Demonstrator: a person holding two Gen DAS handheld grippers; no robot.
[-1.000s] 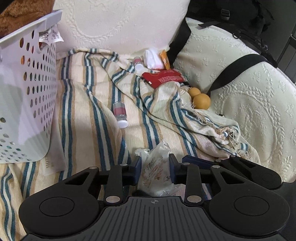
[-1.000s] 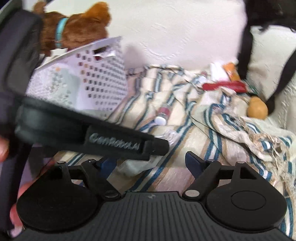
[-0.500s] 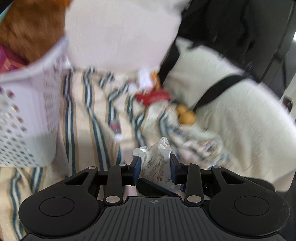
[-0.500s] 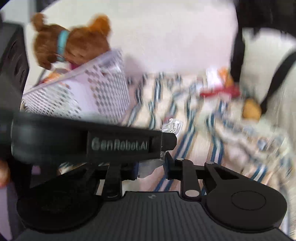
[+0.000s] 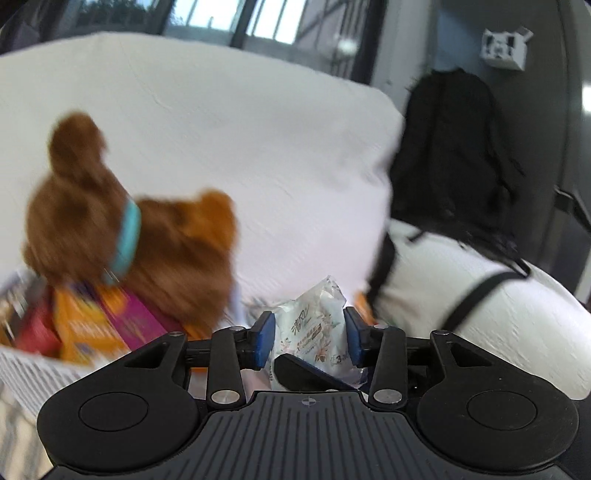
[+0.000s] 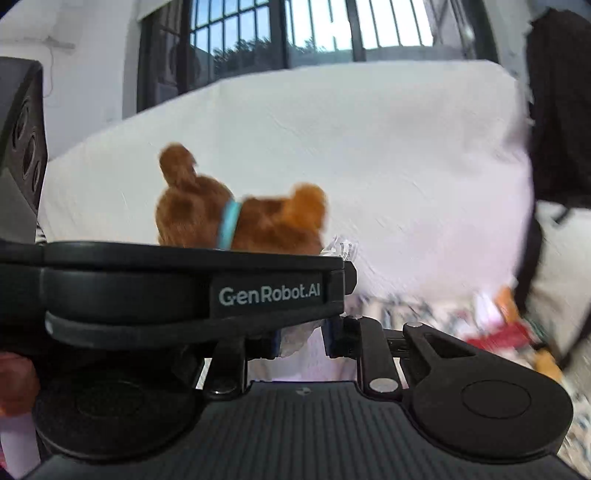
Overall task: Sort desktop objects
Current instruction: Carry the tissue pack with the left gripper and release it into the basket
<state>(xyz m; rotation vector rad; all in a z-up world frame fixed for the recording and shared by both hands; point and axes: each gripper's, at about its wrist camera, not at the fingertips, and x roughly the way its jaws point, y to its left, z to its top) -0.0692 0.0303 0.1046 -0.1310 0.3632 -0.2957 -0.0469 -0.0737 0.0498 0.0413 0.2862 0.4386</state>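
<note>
Left gripper [image 5: 307, 339] up close, and the tissue pack [image 5: 317, 325] sits right between its blue pads [image 5: 264, 340]. The jaws are opening; the pack fills most of the gap, and whether the pads press on it I can't tell. Under the pack, a dark blue-edged finger from the other gripper pokes in.

Over to the right wrist view: the right gripper [image 6: 300, 338] is closing, a crumpled white end of the pack [image 6: 295, 338] between its pads [image 6: 334, 338], seemingly pinched there. The left gripper's black body, lettered "GenRobot.AI", lies across this view just left of the pack and hides the left pad. A bit of a hand [image 6: 14, 384] shows at the far left edge.

Just beyond the pack, to its left, the white basket [image 5: 33, 365], blurred, its rim low in the left view. Inside it, orange and purple boxes [image 5: 99, 325], and on top a brown plush dog [image 5: 129, 236] with a teal collar [image 5: 127, 240].

Right of the pack and further back, blurred red and orange items [image 6: 506, 332] on a striped cloth. Behind everything, the white sofa back [image 5: 258, 155], a black backpack [image 5: 454, 155] to the pack's right, and barred windows [image 6: 295, 29] far off.
</note>
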